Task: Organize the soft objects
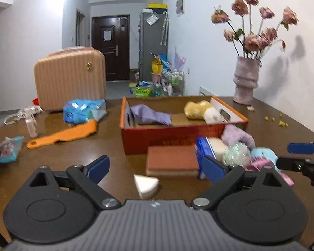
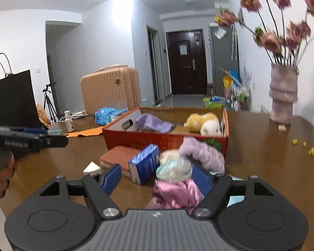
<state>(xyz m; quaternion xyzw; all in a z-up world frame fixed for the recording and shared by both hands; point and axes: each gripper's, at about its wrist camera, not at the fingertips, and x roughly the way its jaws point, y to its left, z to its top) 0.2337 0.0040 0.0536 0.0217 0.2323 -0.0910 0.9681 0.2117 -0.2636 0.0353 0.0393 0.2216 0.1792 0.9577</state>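
both jaws held open, nothing gripped. pile of soft objects lies at lower centre on the counter, just before the red box. right gripper is lined up on the pink cloth; closing is judged next. left gripper idle.

On my table I see a peach suitcase standing at the far left edge, an orange brush lying near it, and a small spray bottle. A pink vase of dried roses stands far right, with yellow crumbs scattered nearby.
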